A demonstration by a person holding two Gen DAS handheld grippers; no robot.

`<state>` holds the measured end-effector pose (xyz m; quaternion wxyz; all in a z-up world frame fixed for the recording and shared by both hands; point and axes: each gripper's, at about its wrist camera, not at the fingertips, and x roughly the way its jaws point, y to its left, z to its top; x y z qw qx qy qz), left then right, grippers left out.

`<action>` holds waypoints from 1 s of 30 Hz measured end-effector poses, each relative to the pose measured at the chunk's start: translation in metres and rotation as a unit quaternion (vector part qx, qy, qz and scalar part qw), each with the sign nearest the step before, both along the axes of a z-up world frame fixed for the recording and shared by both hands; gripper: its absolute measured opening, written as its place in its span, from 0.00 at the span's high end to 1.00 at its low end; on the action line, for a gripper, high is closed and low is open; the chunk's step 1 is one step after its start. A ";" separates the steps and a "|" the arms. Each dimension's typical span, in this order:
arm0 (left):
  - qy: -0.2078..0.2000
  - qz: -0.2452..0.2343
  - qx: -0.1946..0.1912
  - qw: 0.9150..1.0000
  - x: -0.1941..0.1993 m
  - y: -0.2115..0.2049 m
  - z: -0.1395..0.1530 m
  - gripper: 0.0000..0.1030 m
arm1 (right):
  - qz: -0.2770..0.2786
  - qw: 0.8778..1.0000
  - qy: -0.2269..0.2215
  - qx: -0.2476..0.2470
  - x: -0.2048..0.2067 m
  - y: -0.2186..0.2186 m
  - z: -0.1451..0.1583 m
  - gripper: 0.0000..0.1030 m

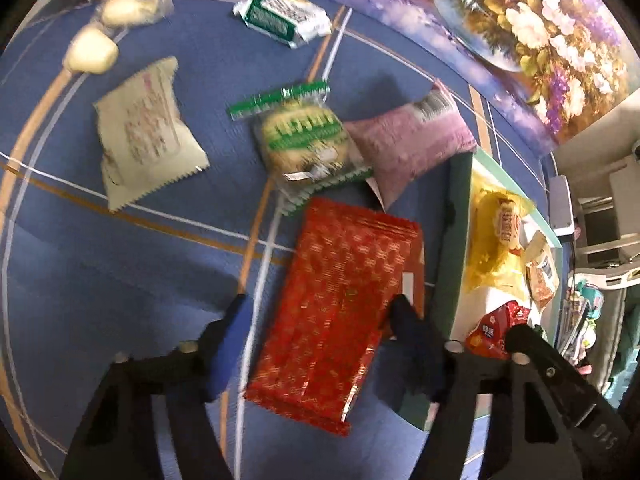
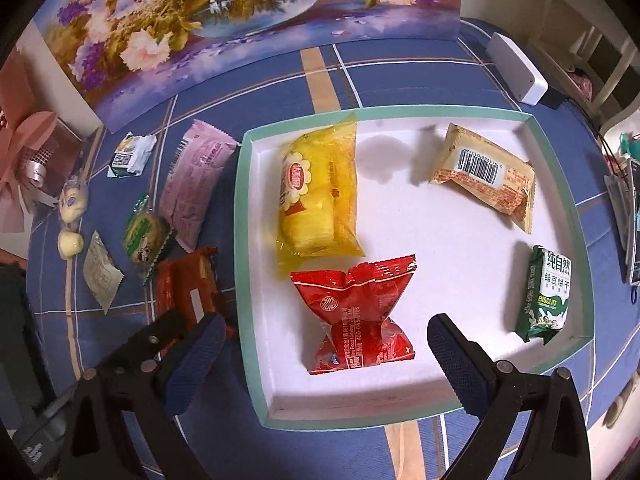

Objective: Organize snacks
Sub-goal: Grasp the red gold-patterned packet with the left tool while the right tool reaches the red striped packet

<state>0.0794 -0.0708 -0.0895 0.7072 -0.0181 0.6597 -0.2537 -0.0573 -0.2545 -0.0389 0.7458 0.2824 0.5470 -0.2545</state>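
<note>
A white tray with a green rim holds a yellow pack, a red pack, a beige pack and a green biscuit pack. My right gripper is open above the tray's near edge, straddling the red pack. My left gripper is open, its fingers either side of a flat red wafer pack lying on the blue cloth left of the tray. That wafer pack also shows in the right wrist view.
On the cloth left of the tray lie a pink pack, a green round biscuit pack, a cream pack, a green-white pack and two pale candies. A flower picture stands behind. A white box sits at the far right.
</note>
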 end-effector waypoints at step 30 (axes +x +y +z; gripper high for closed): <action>-0.009 0.101 0.039 0.994 0.033 0.097 0.003 0.45 | 0.148 0.985 -0.077 0.041 0.056 0.067 0.003 0.31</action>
